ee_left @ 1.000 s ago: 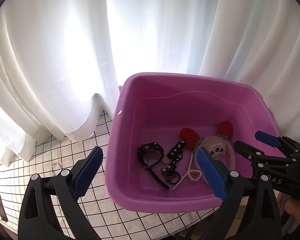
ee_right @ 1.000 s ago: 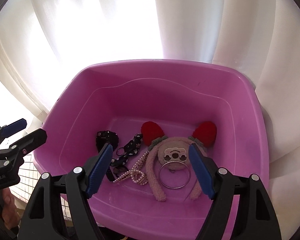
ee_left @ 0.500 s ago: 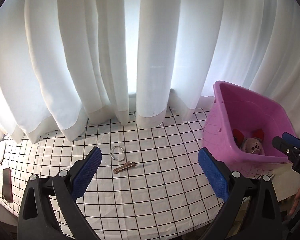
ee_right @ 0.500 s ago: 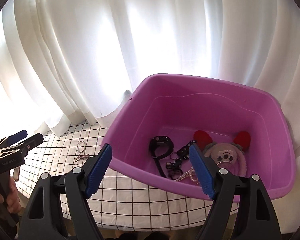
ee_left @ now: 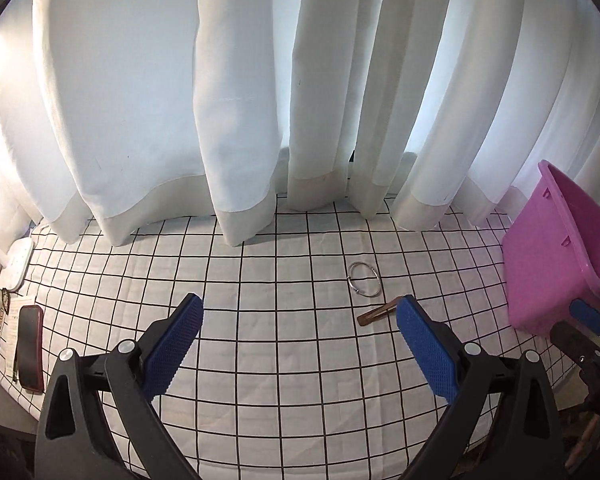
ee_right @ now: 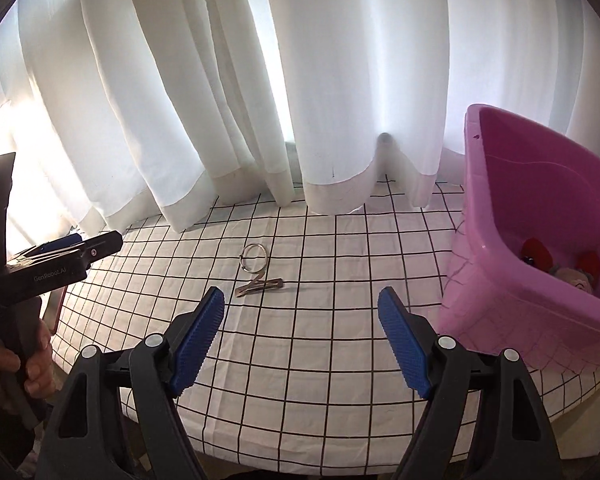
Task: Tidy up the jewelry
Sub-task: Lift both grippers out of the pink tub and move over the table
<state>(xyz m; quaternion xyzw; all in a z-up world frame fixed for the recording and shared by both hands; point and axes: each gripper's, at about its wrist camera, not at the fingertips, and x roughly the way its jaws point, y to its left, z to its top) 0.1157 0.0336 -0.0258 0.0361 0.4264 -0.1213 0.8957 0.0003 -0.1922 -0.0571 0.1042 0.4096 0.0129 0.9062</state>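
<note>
A silver ring bracelet (ee_left: 364, 279) (ee_right: 254, 261) lies on the checked cloth, with a brown hair clip (ee_left: 378, 313) (ee_right: 260, 287) just in front of it. My left gripper (ee_left: 300, 332) hovers open above the cloth, its right finger close to the clip. My right gripper (ee_right: 300, 322) is open too, with the clip and ring ahead of its left finger. The pink tub (ee_left: 556, 256) (ee_right: 536, 248) stands at the right; red plush ears (ee_right: 540, 256) and a plush headband show inside it.
White curtains (ee_left: 260, 100) hang along the far edge of the table. A red phone (ee_left: 30, 346) and a white device (ee_left: 17, 264) lie at the left end of the cloth (ee_left: 280, 360). A hand (ee_right: 8, 364) grips the left tool's handle.
Both grippers have swung left, away from above the pink tub, to over the cloth. The ring and clip came into view; the tub slid to the right edge.
</note>
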